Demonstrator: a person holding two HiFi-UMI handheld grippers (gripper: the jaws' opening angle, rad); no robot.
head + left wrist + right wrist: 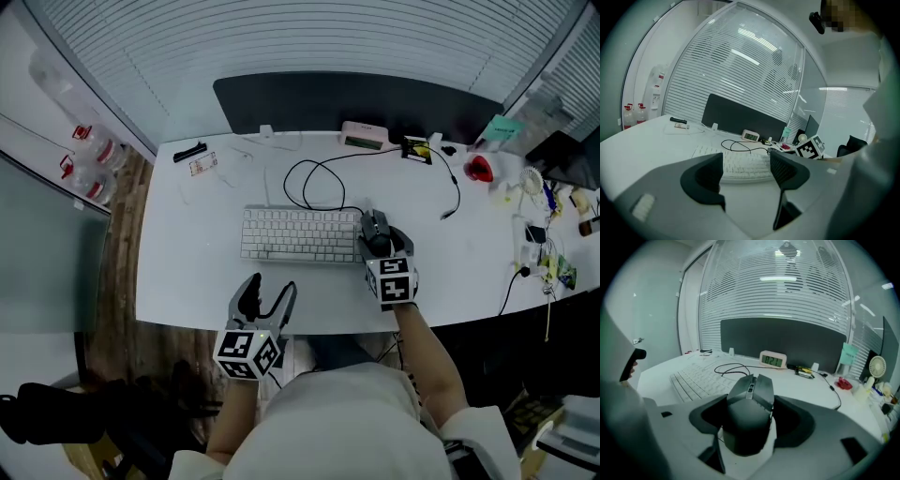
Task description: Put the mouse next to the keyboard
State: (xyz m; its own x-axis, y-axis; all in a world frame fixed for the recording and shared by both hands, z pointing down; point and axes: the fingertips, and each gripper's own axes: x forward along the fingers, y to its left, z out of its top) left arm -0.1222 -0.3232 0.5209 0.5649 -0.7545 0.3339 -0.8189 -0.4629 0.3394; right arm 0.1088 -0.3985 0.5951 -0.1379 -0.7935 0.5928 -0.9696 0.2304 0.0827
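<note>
A dark grey mouse (375, 226) (750, 404) rests on the white desk (187, 244) just off the right end of the white keyboard (300, 234) (693, 378). Its black cable (314, 178) loops away behind the keyboard. My right gripper (377, 240) (750, 420) straddles the mouse, whose sides fill the gap between the two pads. My left gripper (269, 298) (746, 172) hangs over the desk's front edge, open with nothing between its jaws; the keyboard (740, 164) lies beyond it.
A small digital clock (364, 135) (772, 360) stands at the back in front of a dark partition (356, 103). A red item (480, 169), a small fan (534, 180) and clutter fill the right end. A black pen (189, 151) lies at the back left.
</note>
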